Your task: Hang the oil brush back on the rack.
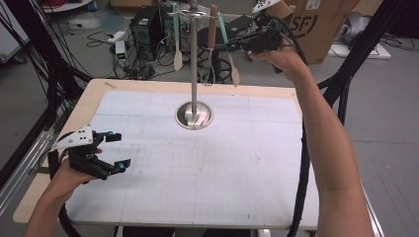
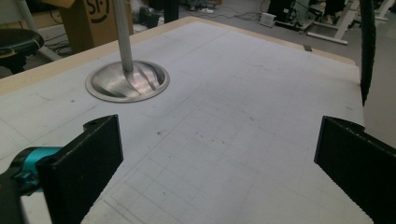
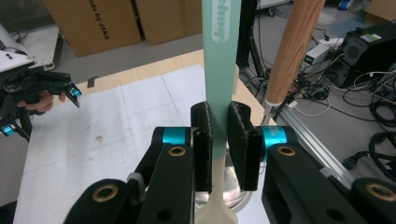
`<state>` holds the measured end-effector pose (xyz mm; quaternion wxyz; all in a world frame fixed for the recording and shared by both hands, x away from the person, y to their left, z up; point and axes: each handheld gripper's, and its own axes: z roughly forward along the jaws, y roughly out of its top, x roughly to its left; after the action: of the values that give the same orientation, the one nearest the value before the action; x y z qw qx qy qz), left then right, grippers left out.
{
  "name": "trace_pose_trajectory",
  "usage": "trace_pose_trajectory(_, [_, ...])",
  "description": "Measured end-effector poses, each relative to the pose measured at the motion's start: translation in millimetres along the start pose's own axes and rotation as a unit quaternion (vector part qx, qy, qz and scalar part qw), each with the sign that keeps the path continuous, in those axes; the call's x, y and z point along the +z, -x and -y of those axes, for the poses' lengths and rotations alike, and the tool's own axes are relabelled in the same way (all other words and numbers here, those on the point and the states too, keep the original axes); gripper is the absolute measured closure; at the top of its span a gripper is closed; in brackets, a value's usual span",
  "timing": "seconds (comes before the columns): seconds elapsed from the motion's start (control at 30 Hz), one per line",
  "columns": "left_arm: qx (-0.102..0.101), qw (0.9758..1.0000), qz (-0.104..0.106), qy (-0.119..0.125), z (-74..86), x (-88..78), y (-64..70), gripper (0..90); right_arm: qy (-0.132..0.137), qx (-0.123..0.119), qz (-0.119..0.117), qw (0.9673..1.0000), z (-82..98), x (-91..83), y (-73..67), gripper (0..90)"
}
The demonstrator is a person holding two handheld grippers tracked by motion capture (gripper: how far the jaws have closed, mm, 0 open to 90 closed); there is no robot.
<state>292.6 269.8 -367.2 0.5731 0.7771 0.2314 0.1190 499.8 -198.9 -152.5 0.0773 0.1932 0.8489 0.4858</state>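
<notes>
**Gripping teal-handled spatula on hanging rack**

Clamping narrow on the teal-handled spatula (image 3: pixel 218 88) with the right gripper (image 3: pixel 219 140): pads pressed on either flat of the handle, blade end pointing down below the jaws. Raised up at the rack top (image 1: pixel 193 11), far side of the table (image 1: pixel 89 106). Spatula upright, apparently hanging from the rack beside the wooden-handled utensil (image 3: pixel 292 51), which sits just to the right of the jaws; second spatula (image 1: pixel 177 42) beyond the pole (image 1: pixel 194 59). Cannot tell whether the hook is already cleared.

Resting low and near, well apart from the rack: left gripper (image 1: pixel 114 150), jaws wide, nothing between, pointing toward the round base (image 2: pixel 127 81).

Progress, judged: grasp made, so first step done. Left to do: lifting off the hook, carrying down, setting on the mat (image 1: pixel 222 168). Other utensils untouched.
</notes>
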Motion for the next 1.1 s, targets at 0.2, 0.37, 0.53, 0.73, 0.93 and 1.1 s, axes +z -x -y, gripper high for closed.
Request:
trace_pose_trajectory(0.2, [0.001,1.0,0.0,0.001,-0.2,-0.4,0.1,1.7,-0.002,0.002,0.003,1.0,0.5,2.0,2.3,79.8])
trace_pose_trajectory(0.37, [-0.001,1.0,0.0,0.001,0.0,0.1,-0.2,1.6,-0.007,-0.001,0.002,1.0,-0.1,4.4,2.1,79.8])
trace_pose_trajectory(0.53, [-0.001,1.0,0.001,0.002,-0.1,-0.1,0.0,1.7,-0.009,-0.002,0.001,1.0,-0.6,9.3,2.5,79.8])
trace_pose_trajectory(0.73, [-0.003,1.0,0.002,0.004,-0.1,-0.4,0.3,1.7,-0.006,-0.001,-0.001,1.0,-1.5,17.2,3.6,79.7])
trace_pose_trajectory(0.93, [-0.002,1.0,0.002,0.003,0.0,-0.1,0.0,1.7,-0.004,0.003,0.0,1.0,-1.9,22.1,4.0,79.5])
trace_pose_trajectory(1.1, [-0.004,1.0,0.002,0.001,0.4,0.0,-0.8,1.7,-0.003,0.008,0.004,1.0,-2.1,26.1,4.2,77.4])
